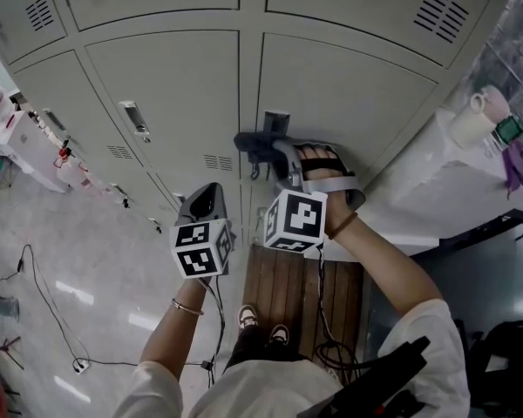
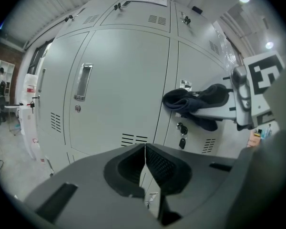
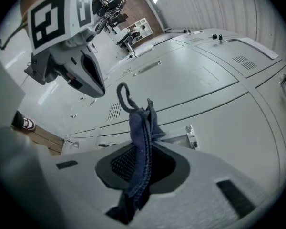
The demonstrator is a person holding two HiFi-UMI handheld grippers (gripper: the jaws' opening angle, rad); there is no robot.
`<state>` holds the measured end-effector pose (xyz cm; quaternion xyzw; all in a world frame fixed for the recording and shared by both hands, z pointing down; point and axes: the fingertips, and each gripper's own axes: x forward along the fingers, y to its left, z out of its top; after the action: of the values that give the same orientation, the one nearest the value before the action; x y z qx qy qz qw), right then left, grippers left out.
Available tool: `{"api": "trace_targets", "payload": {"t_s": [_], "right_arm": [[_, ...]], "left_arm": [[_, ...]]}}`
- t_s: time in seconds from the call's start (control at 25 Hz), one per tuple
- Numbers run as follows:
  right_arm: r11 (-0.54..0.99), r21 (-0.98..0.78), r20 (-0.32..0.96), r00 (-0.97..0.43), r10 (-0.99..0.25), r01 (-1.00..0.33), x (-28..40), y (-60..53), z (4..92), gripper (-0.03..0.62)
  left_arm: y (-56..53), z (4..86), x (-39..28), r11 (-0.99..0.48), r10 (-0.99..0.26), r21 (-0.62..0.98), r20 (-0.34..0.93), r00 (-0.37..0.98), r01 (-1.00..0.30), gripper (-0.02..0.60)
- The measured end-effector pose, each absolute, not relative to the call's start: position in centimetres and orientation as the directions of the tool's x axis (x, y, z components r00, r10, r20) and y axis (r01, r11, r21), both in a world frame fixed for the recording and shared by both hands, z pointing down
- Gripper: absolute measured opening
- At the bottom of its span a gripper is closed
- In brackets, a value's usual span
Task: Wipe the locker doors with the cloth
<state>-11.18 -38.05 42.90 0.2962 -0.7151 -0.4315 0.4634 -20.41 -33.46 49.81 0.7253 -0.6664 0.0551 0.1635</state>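
Pinching the cloth (image 3: 139, 142) in the right gripper (image 3: 142, 165), jaws clamped on its bunched blue fabric, ends sticking out above and below. Holding the cloth (image 1: 254, 141) right up by the doors (image 1: 349, 85), beside a latch (image 1: 276, 122); touching or not, unclear. Carrying the left gripper (image 2: 144, 166) lower and to the left, jaws pressed together on nothing, short of the doors.

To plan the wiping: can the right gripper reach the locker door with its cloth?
Probably yes: the right gripper clamps the cloth, and nothing stands between it and the locker door ahead.
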Motion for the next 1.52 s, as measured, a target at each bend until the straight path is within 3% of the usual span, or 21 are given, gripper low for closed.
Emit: {"api": "trace_targets", "payload": {"t_s": [0.68, 1.52], "right_arm": [[0.475, 0.879, 0.426, -0.402, -0.811, -0.028, -10.5, -35.6, 43.2, 0.046], [0.492, 0.87, 0.449, -0.359, -0.818, -0.033, -10.2, -36.0, 52.0, 0.046]], "left_arm": [[-31.5, 49.4, -19.8, -0.043, -0.952, 0.172, 0.292, 0.093, -0.984, 0.009], [-27.5, 56.4, -19.9, 0.009, -0.917, 0.193, 0.393, 0.069, -0.981, 0.009]]}}
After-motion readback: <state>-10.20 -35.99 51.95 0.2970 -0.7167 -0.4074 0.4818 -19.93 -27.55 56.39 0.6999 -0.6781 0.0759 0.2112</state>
